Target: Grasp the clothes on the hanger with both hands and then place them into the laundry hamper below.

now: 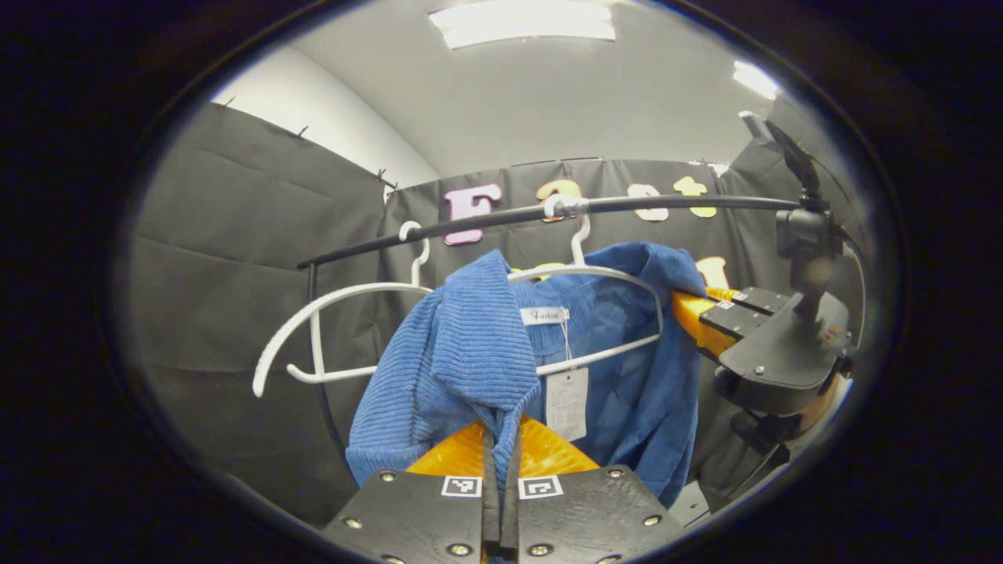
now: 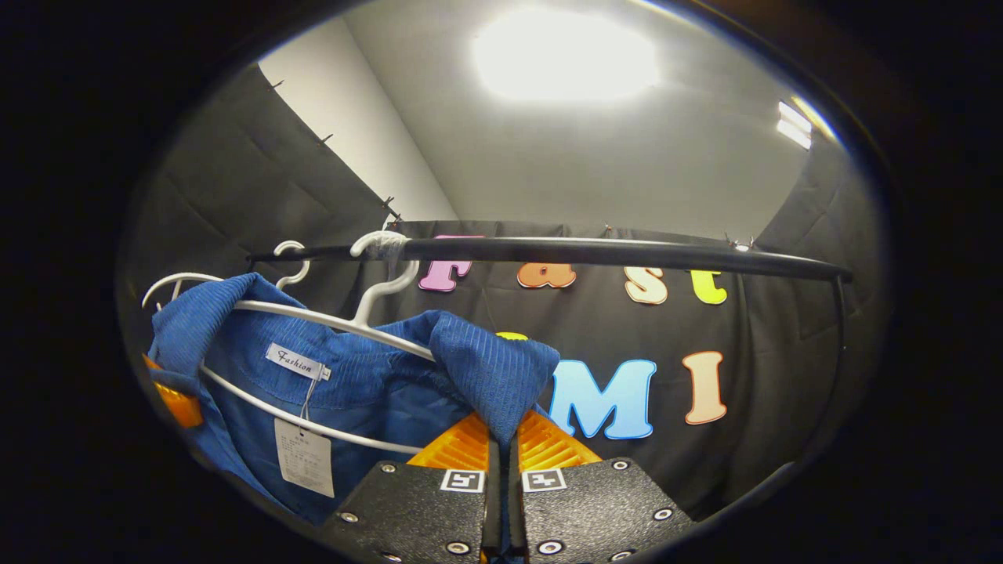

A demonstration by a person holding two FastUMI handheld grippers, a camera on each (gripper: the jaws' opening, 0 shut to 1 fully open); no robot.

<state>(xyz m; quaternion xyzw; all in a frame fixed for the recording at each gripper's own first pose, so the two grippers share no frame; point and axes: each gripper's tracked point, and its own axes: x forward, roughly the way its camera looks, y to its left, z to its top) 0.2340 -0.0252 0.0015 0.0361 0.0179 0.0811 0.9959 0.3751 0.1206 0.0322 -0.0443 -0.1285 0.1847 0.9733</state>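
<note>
A blue ribbed garment [image 1: 462, 360] hangs on a white hanger [image 1: 595, 274] hooked over a black rail [image 1: 666, 205]. My left gripper [image 1: 501, 439] is shut on the garment's left shoulder fold, the cloth pinched between its fingers. In the right gripper view the same garment [image 2: 376, 384] drapes over the hanger [image 2: 329, 317], and my right gripper [image 2: 501, 435] is shut on its right shoulder fold. The right gripper [image 1: 697, 317] also appears in the left gripper view, at the garment's far shoulder. A white paper tag [image 1: 566, 403] dangles from the collar.
A second, empty white hanger [image 1: 329, 305] hangs on the rail to the left of the garment. The rail's upright post [image 1: 317, 345] stands behind it. The rail [image 2: 595, 252] runs on to the right in the right gripper view. A hand holds the right gripper [image 1: 823, 403].
</note>
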